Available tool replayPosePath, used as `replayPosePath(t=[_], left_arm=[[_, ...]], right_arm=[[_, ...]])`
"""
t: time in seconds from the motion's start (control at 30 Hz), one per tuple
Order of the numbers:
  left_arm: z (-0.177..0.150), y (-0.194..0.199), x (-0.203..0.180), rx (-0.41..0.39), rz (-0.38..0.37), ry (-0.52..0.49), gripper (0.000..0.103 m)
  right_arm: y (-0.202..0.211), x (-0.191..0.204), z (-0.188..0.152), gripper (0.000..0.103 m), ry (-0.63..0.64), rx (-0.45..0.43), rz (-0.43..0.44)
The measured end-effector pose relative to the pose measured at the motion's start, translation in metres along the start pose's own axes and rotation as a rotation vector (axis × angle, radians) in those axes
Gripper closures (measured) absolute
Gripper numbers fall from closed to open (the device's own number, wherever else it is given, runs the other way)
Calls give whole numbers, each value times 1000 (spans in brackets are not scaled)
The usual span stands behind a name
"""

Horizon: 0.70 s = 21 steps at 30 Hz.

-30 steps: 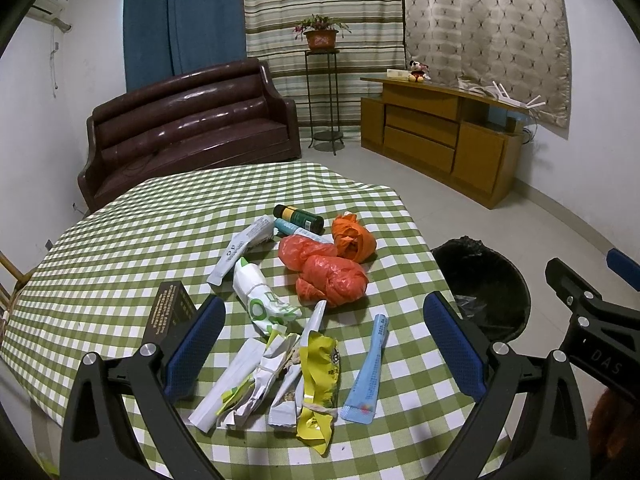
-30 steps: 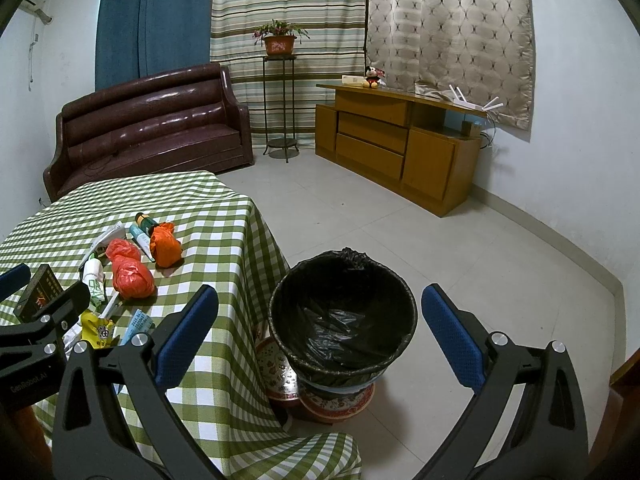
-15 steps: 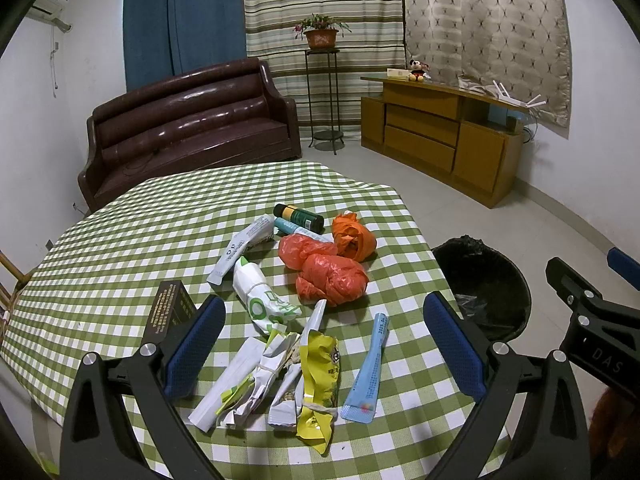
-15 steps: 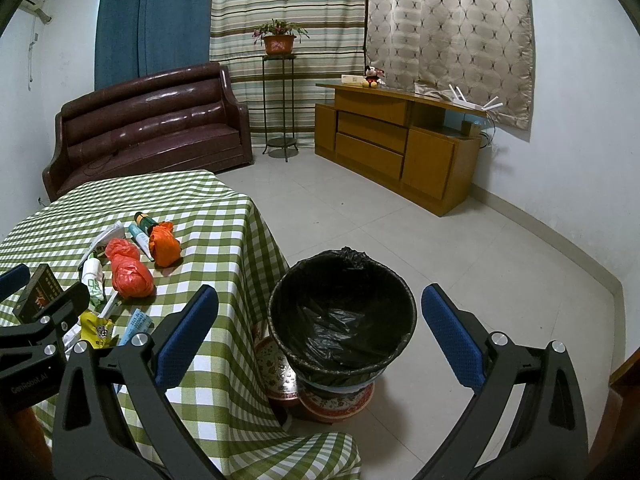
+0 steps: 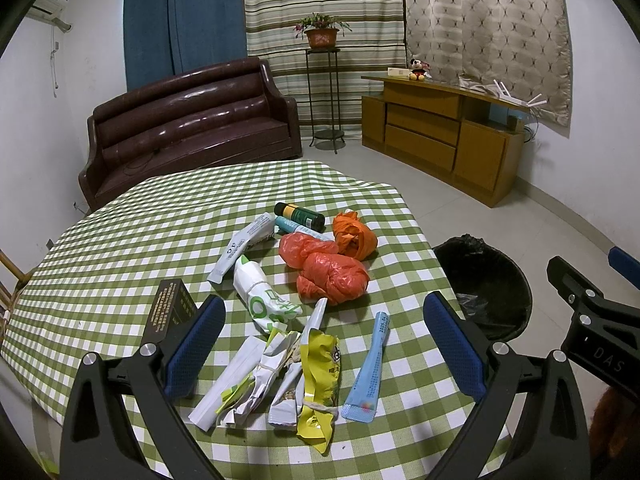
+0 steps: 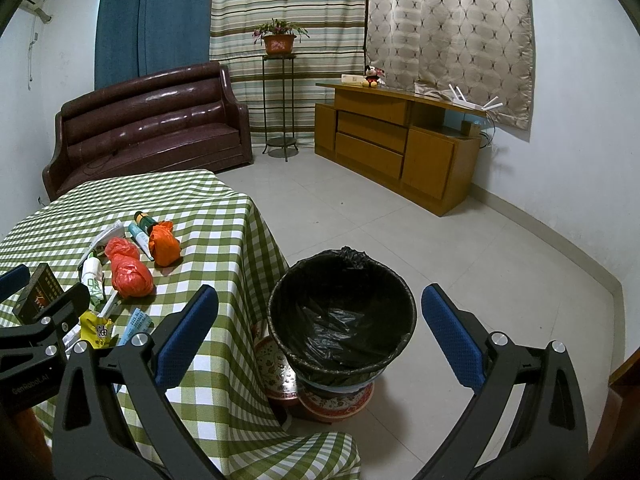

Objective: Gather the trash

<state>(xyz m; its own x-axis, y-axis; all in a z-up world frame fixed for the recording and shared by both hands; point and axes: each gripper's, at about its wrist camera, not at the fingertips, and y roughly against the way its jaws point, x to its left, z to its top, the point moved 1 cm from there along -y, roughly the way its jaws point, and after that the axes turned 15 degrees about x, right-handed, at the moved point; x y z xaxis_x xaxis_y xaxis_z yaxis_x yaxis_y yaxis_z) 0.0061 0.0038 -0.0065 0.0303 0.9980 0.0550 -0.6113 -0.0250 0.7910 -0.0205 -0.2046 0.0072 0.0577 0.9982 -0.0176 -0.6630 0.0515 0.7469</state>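
Basically nothing collected yet: trash pile (image 5: 304, 312) all on the checked table (image 5: 120, 248), black-lined bin (image 6: 342, 316) on the floor beside it looks empty, left gripper (image 5: 324, 344) and right gripper (image 6: 320, 334) both gape wide, holding nothing.

Each hand-held gripper (image 5: 324, 344) (image 6: 319, 330): black frame arms, silver screws, blue textured finger pads (image 5: 195, 342); white lettering on body.
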Motion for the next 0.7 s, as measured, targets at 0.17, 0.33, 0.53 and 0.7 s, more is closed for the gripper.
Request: replayPosePath(t=[0.17, 0.33, 0.53, 0.7], left_arm=[[0, 0, 0, 0, 1, 0, 7], [0, 0, 0, 0, 1, -1, 7], [0, 0, 0, 1, 0, 0, 7], [-1, -1, 1, 3, 0, 1, 7]], right_arm=[[0, 0, 0, 4, 0, 0, -1], [0, 0, 0, 4, 0, 0, -1], [0, 1, 0, 4, 2, 1, 0], [1, 3, 0, 4, 11, 5, -3]])
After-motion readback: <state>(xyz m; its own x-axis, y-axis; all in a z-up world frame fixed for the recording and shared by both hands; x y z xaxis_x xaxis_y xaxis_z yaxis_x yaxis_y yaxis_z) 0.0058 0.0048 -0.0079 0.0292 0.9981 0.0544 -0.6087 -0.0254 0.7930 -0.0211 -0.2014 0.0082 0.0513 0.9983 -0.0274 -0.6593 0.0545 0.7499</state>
